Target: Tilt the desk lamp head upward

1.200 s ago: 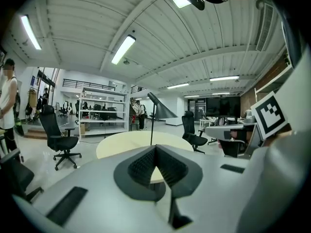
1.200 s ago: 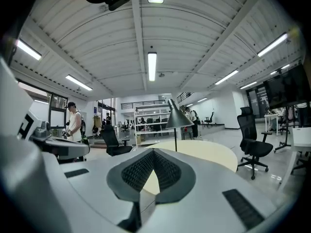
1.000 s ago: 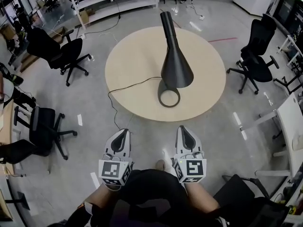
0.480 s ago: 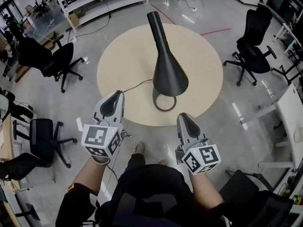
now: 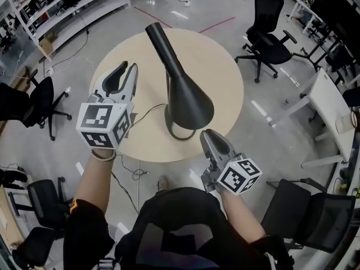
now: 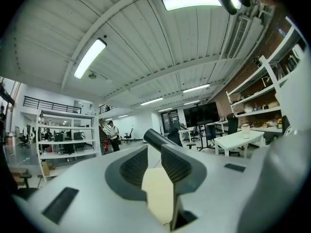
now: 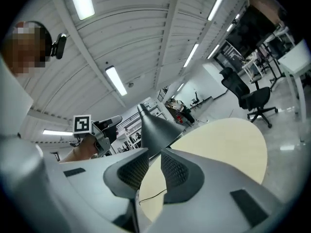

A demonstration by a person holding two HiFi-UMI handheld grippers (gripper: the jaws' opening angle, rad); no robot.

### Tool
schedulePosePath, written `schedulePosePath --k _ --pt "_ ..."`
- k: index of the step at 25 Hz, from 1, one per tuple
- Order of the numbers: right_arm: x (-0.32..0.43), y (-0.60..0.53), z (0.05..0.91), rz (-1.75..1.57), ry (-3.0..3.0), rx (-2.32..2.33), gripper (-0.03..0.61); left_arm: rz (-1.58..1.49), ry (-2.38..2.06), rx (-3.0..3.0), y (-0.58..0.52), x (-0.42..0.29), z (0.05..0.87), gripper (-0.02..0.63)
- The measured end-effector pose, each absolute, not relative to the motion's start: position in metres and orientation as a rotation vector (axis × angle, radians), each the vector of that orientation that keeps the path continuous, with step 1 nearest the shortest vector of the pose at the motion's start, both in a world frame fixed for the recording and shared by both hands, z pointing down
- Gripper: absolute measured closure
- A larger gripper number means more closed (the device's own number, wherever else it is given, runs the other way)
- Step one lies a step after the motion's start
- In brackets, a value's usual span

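A black desk lamp stands on a round beige table [image 5: 225,77]. Its cone-shaped head [image 5: 188,103] points down over the ring base [image 5: 175,131], and its neck [image 5: 160,44] slants up to the far left. My left gripper [image 5: 125,69] is raised over the table's left side, left of the lamp and apart from it, jaws a narrow gap apart and empty. My right gripper [image 5: 211,136] hovers at the table's near edge, just in front of the lamp head, also slightly open and empty. The lamp head [image 7: 155,125] shows beyond the right jaws; the neck [image 6: 155,137] shows beyond the left jaws.
The lamp's cable [image 5: 140,114] runs off the table's near left edge to the floor. Black office chairs stand at far right [image 5: 270,16], left [image 5: 34,100] and near right [image 5: 315,218]. A white desk [image 5: 332,100] is to the right, shelving [image 5: 67,10] at far left.
The view has moved closer to the table. My left gripper rose and went forward over the table's left side. My right gripper moved forward to the table's near edge.
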State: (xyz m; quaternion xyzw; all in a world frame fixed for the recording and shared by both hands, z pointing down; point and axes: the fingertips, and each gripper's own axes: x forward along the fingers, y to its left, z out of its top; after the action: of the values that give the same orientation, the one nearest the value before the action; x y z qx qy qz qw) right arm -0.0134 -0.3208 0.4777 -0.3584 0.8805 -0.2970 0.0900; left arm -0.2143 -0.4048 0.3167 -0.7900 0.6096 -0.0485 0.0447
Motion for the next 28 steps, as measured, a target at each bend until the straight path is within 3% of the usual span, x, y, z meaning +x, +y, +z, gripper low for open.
schedulePosePath --k 15,28 --pt "-0.041 -0.346 0.468 -1.152 2.309 -0.86 0.518 -0.126 1.585 -2.535 -0.529 -0.205 0.245 0.5" --pt "-0.028 -0.352 0.477 -1.206 2.249 -0.864 0.52 -0.283 1.53 -2.549 -0.562 -0.181 0.266 0.5"
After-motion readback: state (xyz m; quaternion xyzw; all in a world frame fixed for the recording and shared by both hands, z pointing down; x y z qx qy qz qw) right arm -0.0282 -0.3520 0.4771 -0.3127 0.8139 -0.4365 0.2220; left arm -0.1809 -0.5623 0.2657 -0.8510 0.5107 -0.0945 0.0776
